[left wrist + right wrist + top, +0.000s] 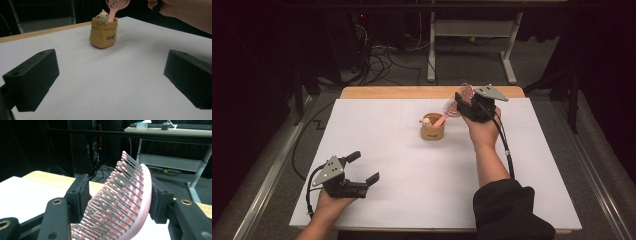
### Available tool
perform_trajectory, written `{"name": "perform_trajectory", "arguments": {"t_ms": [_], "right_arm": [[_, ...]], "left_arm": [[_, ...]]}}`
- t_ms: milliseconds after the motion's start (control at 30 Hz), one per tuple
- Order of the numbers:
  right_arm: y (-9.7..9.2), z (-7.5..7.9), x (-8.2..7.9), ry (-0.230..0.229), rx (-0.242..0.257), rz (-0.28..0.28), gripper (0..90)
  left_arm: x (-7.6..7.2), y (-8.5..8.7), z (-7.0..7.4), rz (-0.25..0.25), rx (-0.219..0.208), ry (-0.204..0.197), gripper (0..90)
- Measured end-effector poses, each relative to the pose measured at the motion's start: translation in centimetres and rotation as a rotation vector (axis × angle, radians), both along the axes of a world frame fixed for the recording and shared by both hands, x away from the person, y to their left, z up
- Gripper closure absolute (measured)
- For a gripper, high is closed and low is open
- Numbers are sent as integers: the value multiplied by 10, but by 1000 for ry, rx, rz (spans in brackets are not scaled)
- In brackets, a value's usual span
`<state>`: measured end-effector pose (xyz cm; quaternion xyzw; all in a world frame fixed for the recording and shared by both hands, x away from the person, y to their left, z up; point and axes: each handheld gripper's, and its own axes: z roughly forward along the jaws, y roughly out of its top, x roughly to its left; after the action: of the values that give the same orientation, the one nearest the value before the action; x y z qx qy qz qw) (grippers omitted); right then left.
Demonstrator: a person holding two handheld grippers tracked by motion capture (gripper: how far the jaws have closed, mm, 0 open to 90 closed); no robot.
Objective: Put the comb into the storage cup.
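White sheet covers the tabletop (412, 200), wood edge showing at the far side; dark room behind, cables on floor and a white desk frame at upper center of the high view. Tan sack-shaped holder (432, 131) sits upper center of the sheet, matte, crumpled-bag form, dark script on its front (too small to read). Small cream bear figure (102, 17) peeks over its rim. Pink hairbrush (125, 202), glossy plastic, curved oval head with grey bristles tipped pink, handle angled down into the holder. Right gripper (467, 102) at upper right of center, black jaws clamped on the brush head, one on the bristle side and one on the smooth back. Left gripper (362, 167) at lower left, jaws spread wide, holding nothing, just above the sheet, well apart from the holder.
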<state>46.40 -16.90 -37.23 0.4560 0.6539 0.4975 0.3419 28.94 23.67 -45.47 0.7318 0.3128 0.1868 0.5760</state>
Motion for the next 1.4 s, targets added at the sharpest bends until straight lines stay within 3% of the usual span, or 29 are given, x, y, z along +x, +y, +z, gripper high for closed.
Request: {"name": "perform_trajectory", "arguments": {"t_ms": [333,833,1033,1100,1133,1200,1400], "right_arm": [[-1,-1,0,8,0,-1,374],[-6,2,-7,11,-11,18,223],[-7,4,-14,-1,-17,33,155],[-7,4,-17,-4,-21,44,109],[-7,4,-19,3,-27,54,34],[-7,4,-21,8,-40,46,3],[-8,1,-35,-8,-50,71,2]], "left_arm": [[1,0,0,1,-3,5,6],[4,3,-2,8,-19,23,6],[5,3,-3,10,-12,24,6],[5,3,-4,11,-11,26,6],[5,3,-4,11,-10,26,6],[6,3,-4,11,-8,26,6],[7,3,-5,16,-1,25,4]]}}
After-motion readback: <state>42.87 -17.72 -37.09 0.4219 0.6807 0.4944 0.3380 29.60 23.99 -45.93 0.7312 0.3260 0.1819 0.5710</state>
